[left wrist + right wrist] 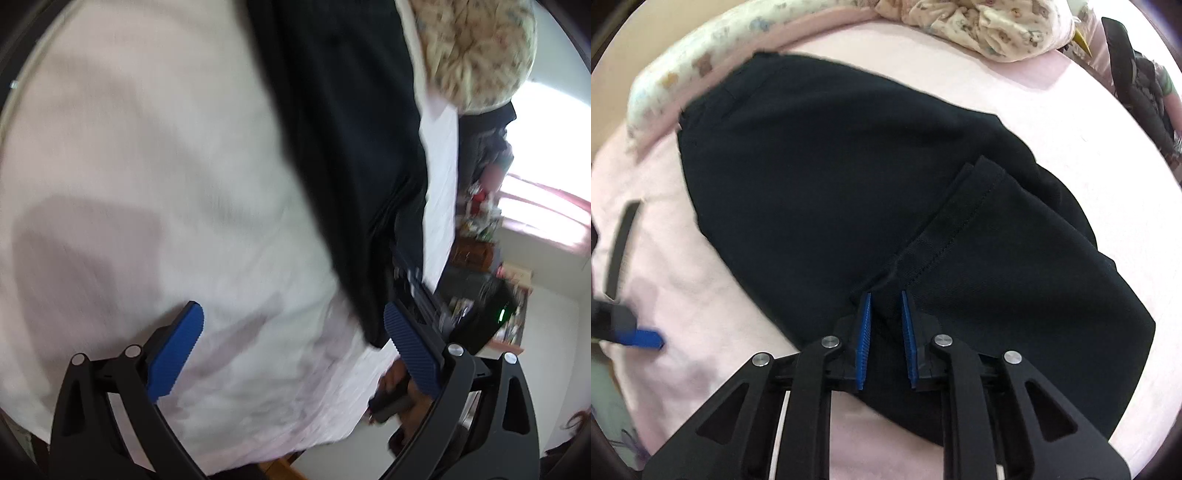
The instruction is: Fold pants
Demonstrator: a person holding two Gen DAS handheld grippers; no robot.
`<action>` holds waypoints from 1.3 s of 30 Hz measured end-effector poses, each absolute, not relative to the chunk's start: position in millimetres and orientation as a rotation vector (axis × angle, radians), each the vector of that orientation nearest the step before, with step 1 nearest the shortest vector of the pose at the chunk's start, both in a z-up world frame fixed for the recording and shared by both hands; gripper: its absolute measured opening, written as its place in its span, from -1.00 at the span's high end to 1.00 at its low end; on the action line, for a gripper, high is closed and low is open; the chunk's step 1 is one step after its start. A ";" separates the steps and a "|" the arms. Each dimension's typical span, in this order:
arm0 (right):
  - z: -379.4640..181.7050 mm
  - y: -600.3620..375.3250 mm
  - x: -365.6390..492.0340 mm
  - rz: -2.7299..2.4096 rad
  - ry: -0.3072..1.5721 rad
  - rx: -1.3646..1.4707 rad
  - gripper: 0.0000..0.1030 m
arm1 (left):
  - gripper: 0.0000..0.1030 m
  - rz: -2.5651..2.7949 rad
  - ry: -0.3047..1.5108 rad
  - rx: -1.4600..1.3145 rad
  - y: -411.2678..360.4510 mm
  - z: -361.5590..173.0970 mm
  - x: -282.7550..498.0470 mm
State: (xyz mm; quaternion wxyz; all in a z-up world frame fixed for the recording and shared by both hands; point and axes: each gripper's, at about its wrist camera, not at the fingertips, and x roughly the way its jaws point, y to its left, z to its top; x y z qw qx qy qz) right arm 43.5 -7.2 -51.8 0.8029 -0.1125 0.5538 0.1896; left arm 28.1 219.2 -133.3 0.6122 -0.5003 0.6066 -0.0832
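Black pants (849, 177) lie on a pale pink bedsheet (701, 295), with a hemmed end (964, 221) folded over the rest. My right gripper (885, 295) has its blue pads close together on a ridge of the black fabric near that hem. My left gripper (291, 314) is open and empty over the bare sheet (147, 184), with the pants (351, 147) to its right. The left gripper also shows at the left edge of the right wrist view (639, 338). The left wrist view is motion-blurred.
A patterned pillow or quilt (979, 26) lies at the far edge of the bed, and a patterned bolster (701, 66) at the far left. In the left wrist view the bed's edge, a cluttered shelf (480, 236) and a bright window (546, 177) lie to the right.
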 end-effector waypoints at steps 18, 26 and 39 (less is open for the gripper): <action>-53.8 -25.5 59.9 0.268 1.121 -0.184 0.18 | -0.96 -0.022 1.230 -1.296 294.4 -138.7 76.3; -43.0 -46.0 53.7 0.260 1.140 -0.011 -0.19 | -0.96 -0.030 1.151 -1.442 317.0 -146.3 100.5; -29.6 -64.7 42.9 0.275 1.179 0.240 -0.26 | -0.69 -0.045 1.066 -1.377 321.5 -146.2 151.2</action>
